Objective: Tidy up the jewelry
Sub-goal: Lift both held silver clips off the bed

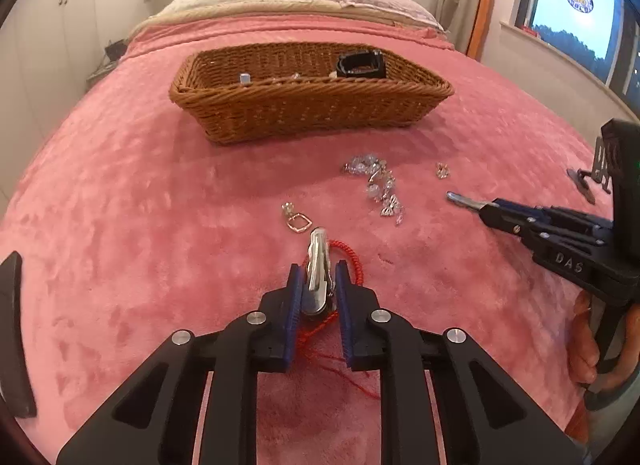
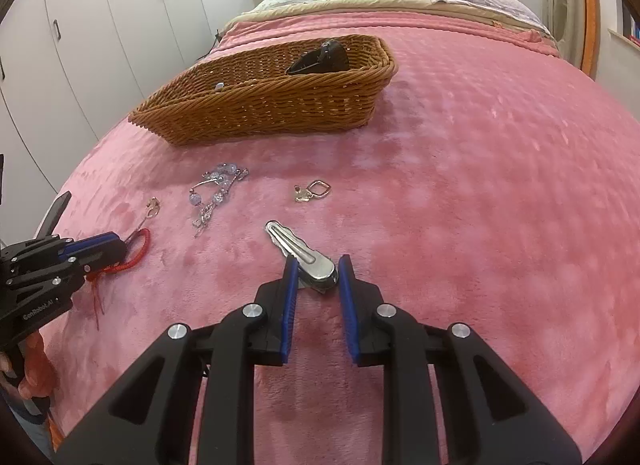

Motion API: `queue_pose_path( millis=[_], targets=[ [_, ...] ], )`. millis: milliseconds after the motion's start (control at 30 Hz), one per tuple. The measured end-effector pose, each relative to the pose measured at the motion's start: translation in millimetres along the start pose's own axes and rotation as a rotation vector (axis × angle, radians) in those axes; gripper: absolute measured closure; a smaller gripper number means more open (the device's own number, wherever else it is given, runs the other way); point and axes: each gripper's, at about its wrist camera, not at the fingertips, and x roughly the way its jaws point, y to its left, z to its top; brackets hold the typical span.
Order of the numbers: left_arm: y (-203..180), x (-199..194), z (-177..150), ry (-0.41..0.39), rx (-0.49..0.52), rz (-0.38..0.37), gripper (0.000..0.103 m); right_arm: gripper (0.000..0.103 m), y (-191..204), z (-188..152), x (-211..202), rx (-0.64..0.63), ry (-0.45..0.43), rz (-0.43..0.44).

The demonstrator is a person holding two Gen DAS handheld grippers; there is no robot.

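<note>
At the bottom of each wrist view, two claws are working low over a pink bed (image 2: pixel 480 145). The left claw (image 1: pixel 317 281) is straddling a silver hair clip (image 1: pixel 318 269) lying on a red cord bracelet (image 1: pixel 354 261), jaws apart. The right claw (image 2: pixel 318 271) is bracketing a second silver clip (image 2: pixel 300 251), jaws likewise apart. Mid-frame are lying a crystal bracelet (image 1: pixel 378 185) and earrings (image 1: pixel 295 219). Beyond, toward the top, a wicker basket (image 1: pixel 308 113) is sitting.

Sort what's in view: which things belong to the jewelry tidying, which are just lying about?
Job: brown wicker basket, silver metal hair clip, red cord bracelet, clear crystal bead bracelet, gold square-loop earring.
Just there: lilac pillow, white wardrobe, pink plush blanket.
</note>
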Motion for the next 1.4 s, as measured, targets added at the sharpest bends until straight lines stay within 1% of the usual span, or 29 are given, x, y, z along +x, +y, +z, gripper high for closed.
queue_pose_path(
  millis=[67, 133, 200, 267, 333, 400, 467, 533, 567, 600, 700, 867, 933, 967, 1033, 1133, 1167, 1233, 1333, 1400],
  targets=[
    [5.5, -4.5, 0.8, -0.022, -0.033, -0.012, 0.089, 0.084, -2.2, 0.2, 0.0, 0.009, 0.001, 0.012],
    [16.2, -13.7, 2.7, -0.065, -0.090, -0.061, 0.089, 0.084, -3.6, 0.1, -0.1, 0.016, 0.000, 0.021],
    [25.9, -23.7, 4.0, -0.103, -0.137, -0.092, 0.089, 0.084, -4.4, -0.2, -0.4, 0.020, 0.000, 0.027],
    [37.0, -30.7, 4.0, -0.124, -0.177, -0.125, 0.089, 0.084, -4.5, -0.1, -0.4, 0.021, 0.000, 0.030],
    [46.6, -32.6, 2.4, -0.123, -0.208, -0.148, 0.089, 0.084, -4.7, -0.1, -0.3, 0.020, -0.001, 0.030],
    [53.3, -30.2, -0.9, -0.110, -0.221, -0.123, 0.089, 0.084, -4.9, -0.1, 0.1, 0.020, -0.001, 0.030],
    [54.4, -23.6, -6.1, -0.072, -0.199, -0.056, 0.089, 0.084, -4.9, -0.1, 0.1, 0.020, 0.000, 0.031],
    [53.6, -18.7, -11.2, -0.040, -0.192, -0.040, 0.089, 0.084, -5.2, -0.1, 0.2, 0.023, 0.001, 0.034],
    [50.7, -17.3, -13.7, -0.036, -0.182, -0.009, 0.087, 0.084, -5.4, -0.1, 0.3, 0.024, 0.001, 0.035],
    [49.1, -18.0, -15.2, -0.039, -0.173, 0.014, 0.082, 0.084, -5.9, -0.1, 0.3, 0.026, 0.002, 0.038],
    [49.9, -22.6, -16.0, -0.053, -0.179, 0.063, 0.079, 0.084, -6.4, 0.1, 0.6, 0.030, 0.003, 0.042],
    [71.4, -28.4, -18.4, -0.068, -0.276, 0.045, 0.078, 0.084, -6.2, 0.1, 0.5, 0.030, 0.003, 0.042],
    [87.1, -30.7, -21.3, -0.081, -0.344, 0.010, 0.078, 0.084, -6.3, 0.0, 0.3, 0.030, 0.003, 0.042],
    [93.5, -32.2, -22.5, -0.088, -0.372, 0.009, 0.078, 0.084, -6.2, 0.0, 0.4, 0.030, 0.003, 0.042],
    [102.5, -31.2, -22.6, -0.090, -0.411, 0.031, 0.081, 0.084, -6.4, 0.0, 0.5, 0.031, 0.003, 0.043],
    [118.0, -35.6, -27.9, -0.101, -0.476, 0.012, 0.081, 0.084, -6.4, -0.1, 0.6, 0.031, 0.003, 0.044],
    [120.7, -37.1, -29.0, -0.103, -0.484, -0.005, 0.081, 0.084, -6.2, 0.1, 0.7, 0.032, 0.002, 0.044],
    [118.6, -39.2, -29.1, -0.104, -0.468, -0.029, 0.081, 0.084, -6.1, 0.0, 0.5, 0.032, 0.002, 0.045],
    [106.0, -42.5, -28.4, -0.105, -0.397, -0.059, 0.081, 0.084, -6.0, 0.0, 0.4, 0.031, 0.002, 0.045],
    [95.6, -39.0, -26.6, -0.084, -0.344, -0.047, 0.081, 0.084, -6.2, -0.1, 0.5, 0.032, 0.002, 0.044]
  ],
)
